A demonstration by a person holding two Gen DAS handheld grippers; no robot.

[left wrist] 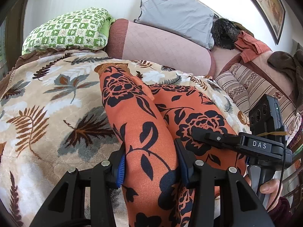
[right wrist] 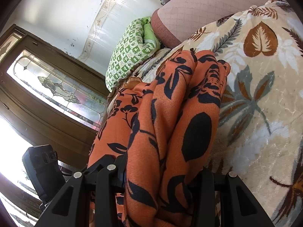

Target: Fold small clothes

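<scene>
Behind orange garment [right wrist: 170, 124], right claw [right wrist: 162, 172] pads

Left gripper [left wrist: 151, 167] and right gripper [right wrist: 162, 177] both angled down, jaws clamped on bunched orange garment [left wrist: 144, 132], side by side.

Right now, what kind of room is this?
Most likely a bedroom. A leaf-print blanket covers a bed, with a green checked pillow and a grey pillow at its head. An orange flowered garment lies on the blanket.
</scene>
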